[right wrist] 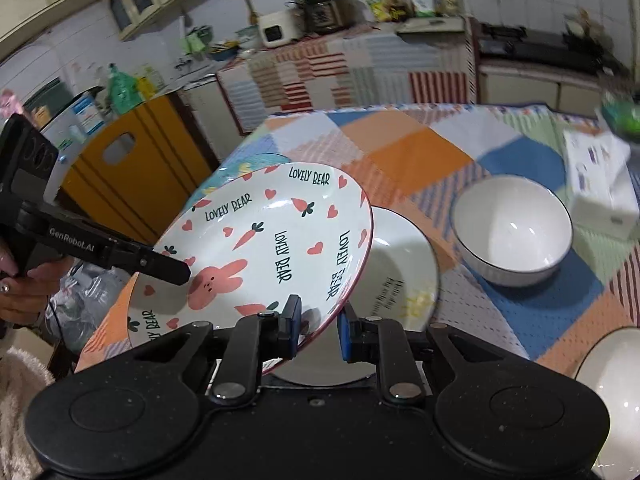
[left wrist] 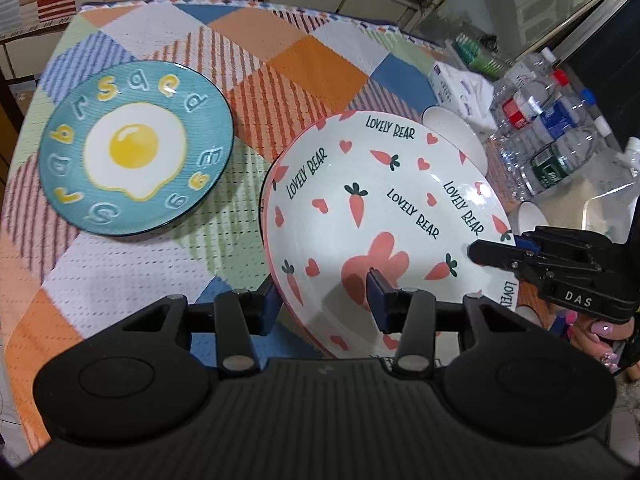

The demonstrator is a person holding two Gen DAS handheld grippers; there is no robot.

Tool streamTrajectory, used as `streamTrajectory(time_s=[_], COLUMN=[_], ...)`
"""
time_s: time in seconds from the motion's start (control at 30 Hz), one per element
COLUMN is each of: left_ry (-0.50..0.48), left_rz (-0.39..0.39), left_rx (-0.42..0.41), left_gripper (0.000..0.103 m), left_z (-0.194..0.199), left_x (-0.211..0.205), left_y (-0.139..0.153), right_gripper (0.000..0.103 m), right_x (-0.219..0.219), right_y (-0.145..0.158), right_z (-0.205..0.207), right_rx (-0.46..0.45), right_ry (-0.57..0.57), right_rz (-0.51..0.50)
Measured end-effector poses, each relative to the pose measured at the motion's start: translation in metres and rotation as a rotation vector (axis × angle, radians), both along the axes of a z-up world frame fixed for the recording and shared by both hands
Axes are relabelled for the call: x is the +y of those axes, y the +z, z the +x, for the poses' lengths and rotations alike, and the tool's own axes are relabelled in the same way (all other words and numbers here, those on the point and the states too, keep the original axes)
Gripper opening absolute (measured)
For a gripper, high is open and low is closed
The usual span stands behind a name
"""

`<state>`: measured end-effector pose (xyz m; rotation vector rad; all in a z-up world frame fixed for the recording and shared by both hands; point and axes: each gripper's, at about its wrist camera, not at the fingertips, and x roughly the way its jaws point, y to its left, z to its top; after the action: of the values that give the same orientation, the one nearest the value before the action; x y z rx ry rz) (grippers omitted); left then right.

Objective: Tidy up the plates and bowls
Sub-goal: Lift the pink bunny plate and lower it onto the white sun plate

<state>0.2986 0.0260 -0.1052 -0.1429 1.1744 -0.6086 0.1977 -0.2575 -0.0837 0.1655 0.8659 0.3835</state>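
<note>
Right wrist view: both grippers, angled downward, have jaws clamped on the tilted bunny plate (right wrist: 272, 248).

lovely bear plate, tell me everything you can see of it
The Lovely Bear plate is a deep, glossy white dish that looks ceramic, with a pink rim, printed with a pink rabbit, carrots, hearts and repeated "LOVELY BEAR" lettering. It is lifted and tilted above the patchwork tablecloth. The left gripper and right gripper each have their jaws over its rim, on opposite edges. A white plate lies partly beneath it.
</note>
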Motion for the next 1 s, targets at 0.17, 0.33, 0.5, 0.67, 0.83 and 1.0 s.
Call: streamTrajectory(time_s=[0.17, 0.33, 0.5, 0.67, 0.83, 1.0], left_ry=[0.0, 0.002, -0.002, -0.022, -0.02, 0.001], left_rz=[-0.003, 0.045, 0.091, 0.142, 0.141, 0.15], left_rx=[0.067, 0.104, 0.119, 0.129, 0.151, 0.139], left_gripper=[0.043, 0.043, 0.043, 0.043, 0.043, 0.043], left_z=[0.016, 0.027, 0.029, 0.028, 0.025, 0.023], left_x=[-0.011, -0.02, -0.024, -0.032, -0.037, -0.037], left_y=[-0.02, -0.035, -0.042, -0.046, -0.052, -0.053], right_gripper=[0.024, 0.024, 0.024, 0.024, 0.025, 0.026], right_x=[-0.012, -0.018, -0.016, -0.01, -0.002, 0.002], right_y=[-0.016, -0.029, -0.039, -0.043, -0.042, -0.04], right_z=[0.02, 0.035, 0.045, 0.05, 0.048, 0.048], right_rx=[0.056, 0.106, 0.14, 0.147, 0.098, 0.084], right_ry=[-0.016, -0.006, 0.0, 0.001, 0.01, 0.006], right_rz=[0.001, -0.009, -0.02, -0.055, -0.161, -0.209])
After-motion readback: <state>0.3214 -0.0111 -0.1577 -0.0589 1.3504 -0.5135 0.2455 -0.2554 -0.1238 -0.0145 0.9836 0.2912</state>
